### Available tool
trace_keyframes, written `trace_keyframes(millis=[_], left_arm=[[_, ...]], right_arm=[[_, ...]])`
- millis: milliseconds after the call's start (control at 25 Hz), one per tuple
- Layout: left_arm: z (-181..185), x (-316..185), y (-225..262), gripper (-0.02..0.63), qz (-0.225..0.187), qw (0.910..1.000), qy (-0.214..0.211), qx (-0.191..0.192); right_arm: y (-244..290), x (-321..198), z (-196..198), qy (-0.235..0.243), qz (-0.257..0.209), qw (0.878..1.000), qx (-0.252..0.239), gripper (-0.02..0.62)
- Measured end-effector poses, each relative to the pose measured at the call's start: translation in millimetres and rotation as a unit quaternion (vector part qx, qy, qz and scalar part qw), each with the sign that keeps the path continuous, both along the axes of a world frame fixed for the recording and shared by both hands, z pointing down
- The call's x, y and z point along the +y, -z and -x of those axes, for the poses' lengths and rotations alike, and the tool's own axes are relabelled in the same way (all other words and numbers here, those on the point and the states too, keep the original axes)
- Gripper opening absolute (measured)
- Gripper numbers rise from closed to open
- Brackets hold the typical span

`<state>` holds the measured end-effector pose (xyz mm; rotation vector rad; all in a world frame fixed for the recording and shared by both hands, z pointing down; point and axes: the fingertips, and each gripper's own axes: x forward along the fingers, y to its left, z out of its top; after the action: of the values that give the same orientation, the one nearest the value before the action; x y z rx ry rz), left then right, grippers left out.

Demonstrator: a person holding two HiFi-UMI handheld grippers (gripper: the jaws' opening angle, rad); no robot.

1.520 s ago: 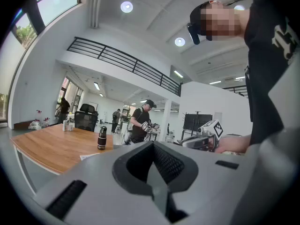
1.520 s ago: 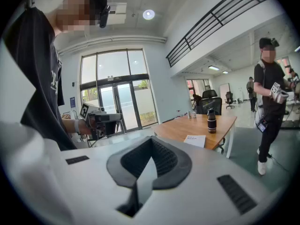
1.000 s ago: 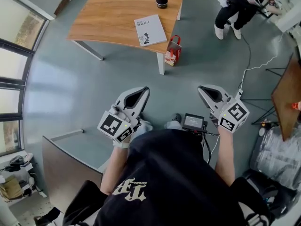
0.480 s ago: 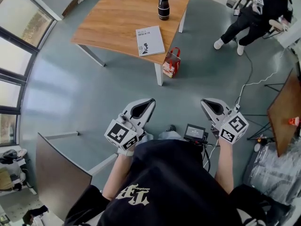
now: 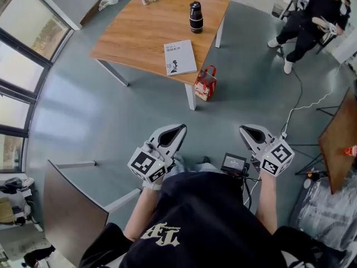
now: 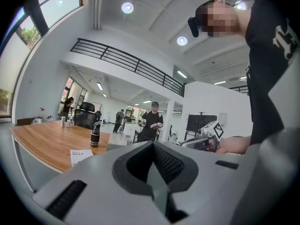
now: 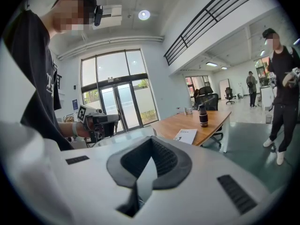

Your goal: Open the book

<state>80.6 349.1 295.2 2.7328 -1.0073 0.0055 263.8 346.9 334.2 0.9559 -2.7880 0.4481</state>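
Wooden bench [image 5: 139, 38] carrying the closed white book [image 5: 179, 57] now sits lower and nearer in the head view than a second ago. The person has been walking toward it with both grippers carried along. The gap is shorter, but the book, lying flat near the bench's front edge, is still well apart from both grippers, so opening it has not begun.

The left gripper [image 5: 179, 129] and right gripper [image 5: 246, 130] are held out in front of the body. Each has its jaws pressed together with nothing between them.

A dark flask [image 5: 195, 17] stands upright farther back on the bench, apart from the book. A red gift bag [image 5: 206, 82] sits on the grey floor [image 5: 111, 110] beside the nearest bench leg, just below the book's corner, and probably needs stepping around. A pale cable [image 5: 304, 102] trails across the floor to the right, near a seated person [image 5: 312, 10].
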Motion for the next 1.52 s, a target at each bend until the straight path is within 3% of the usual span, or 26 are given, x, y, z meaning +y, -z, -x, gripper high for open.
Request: trace_keyframes(millis=[480, 1160, 1520], left_arm=[[-7.7, -2.6, -6.2, 0.006, 0.007, 0.9999, 0.010, 0.004], [-34.6, -15.7, -13.2, 0.006, 0.015, 0.9991, -0.040, 0.004], [-28.9, -22.3, -14.7, 0.006, 0.023, 0.9986, -0.044, 0.015]], right_arm=[[-9.2, -0.5, -5.4, 0.013, 0.013, 1.000, 0.009, -0.013], [-25.3, 8.6, -23.6, -0.021, 0.040, 0.999, 0.012, -0.012], [-23.1, -6.9, -7.7, -0.013, 0.042, 0.999, 0.016, -0.012]])
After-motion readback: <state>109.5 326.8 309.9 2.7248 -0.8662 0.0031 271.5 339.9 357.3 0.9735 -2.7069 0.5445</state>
